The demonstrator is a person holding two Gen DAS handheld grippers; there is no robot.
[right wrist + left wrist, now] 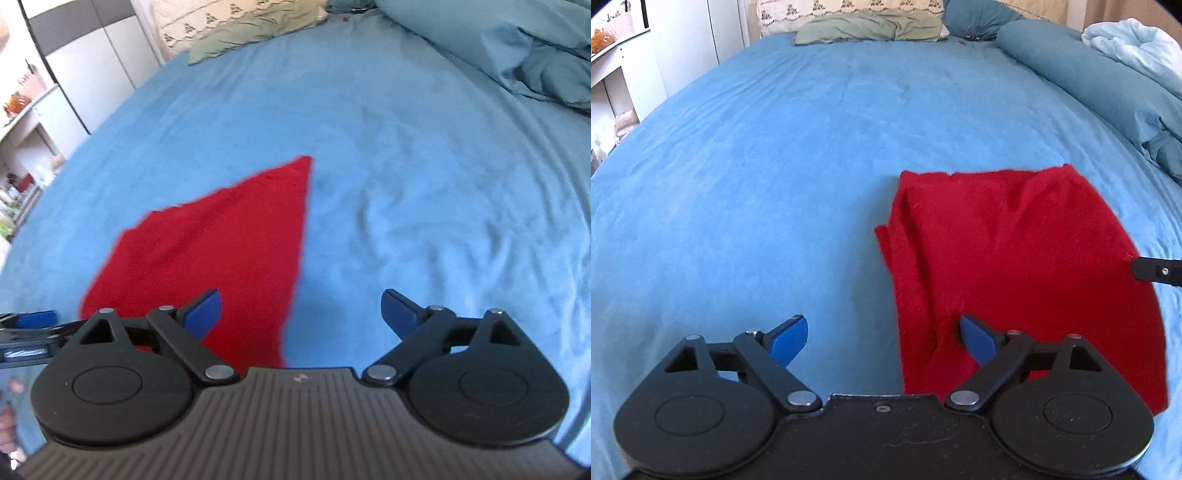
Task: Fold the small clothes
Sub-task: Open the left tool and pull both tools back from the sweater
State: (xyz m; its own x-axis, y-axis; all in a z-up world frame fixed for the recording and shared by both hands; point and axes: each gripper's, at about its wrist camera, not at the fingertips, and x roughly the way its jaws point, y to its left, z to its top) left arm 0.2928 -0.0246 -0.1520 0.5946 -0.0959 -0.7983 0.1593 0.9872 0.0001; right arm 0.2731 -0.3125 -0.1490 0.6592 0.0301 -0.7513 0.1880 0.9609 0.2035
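My left gripper (882, 339) is spread wide and holds nothing; its right finger is over the red cloth (1015, 266). The cloth lies folded on the blue bed (775, 166), far from the pillows (868, 26) at the head edge. My right gripper (301, 317) is spread too, empty, over the cloth's right edge.

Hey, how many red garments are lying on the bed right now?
1. The red garment lies on the blue sheet, in front of the open left gripper and ahead-left of the open right gripper. Others may lie outside the views.
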